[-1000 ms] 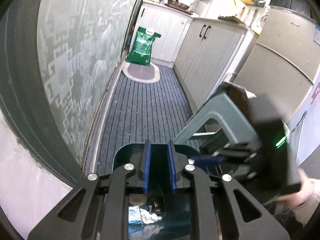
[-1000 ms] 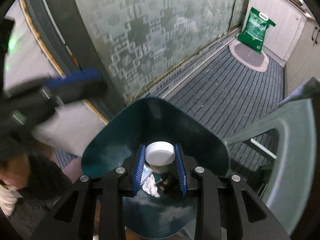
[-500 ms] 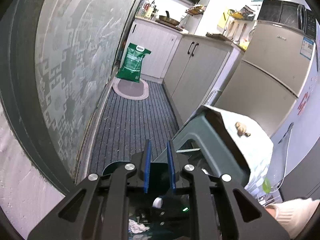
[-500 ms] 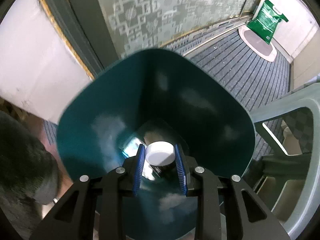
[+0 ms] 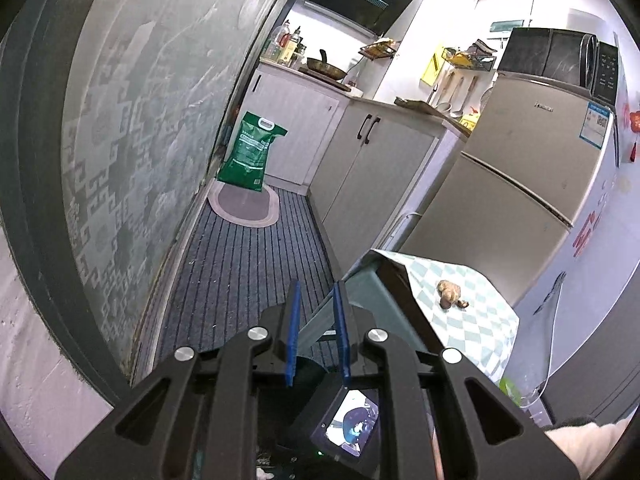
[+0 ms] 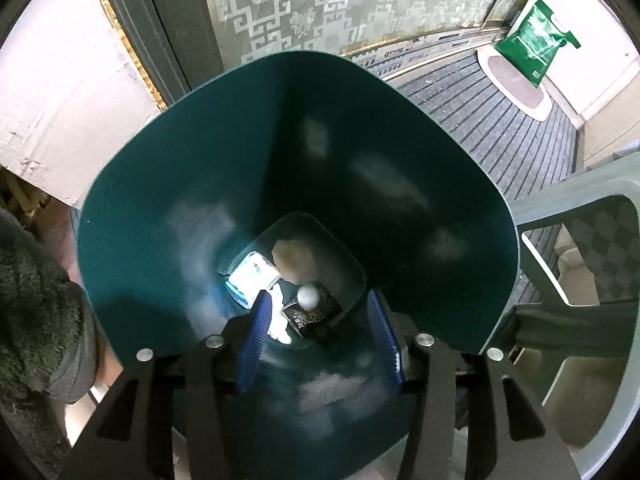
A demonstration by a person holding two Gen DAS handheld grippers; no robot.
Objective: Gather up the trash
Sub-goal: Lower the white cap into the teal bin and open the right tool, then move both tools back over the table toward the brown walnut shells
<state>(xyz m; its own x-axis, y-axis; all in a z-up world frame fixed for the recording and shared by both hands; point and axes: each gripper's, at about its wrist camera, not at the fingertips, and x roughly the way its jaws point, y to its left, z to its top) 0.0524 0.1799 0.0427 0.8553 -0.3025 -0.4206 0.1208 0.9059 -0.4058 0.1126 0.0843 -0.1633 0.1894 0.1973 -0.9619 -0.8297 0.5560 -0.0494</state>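
- Right claw hung over the mouth of the dark teal plastic trash bin, jaws opening with nothing between them.
- The white-capped bottle was lying on the bin's bottom beside a blue-white packet and crumpled tissue.
- Left claw was pinched nearly closed and empty, aimed past the bin toward the kitchen.
- A brown scrap sat on the checkered cloth desk, probably next up. My guess: the claw crushes or nudges it off the desk edge.
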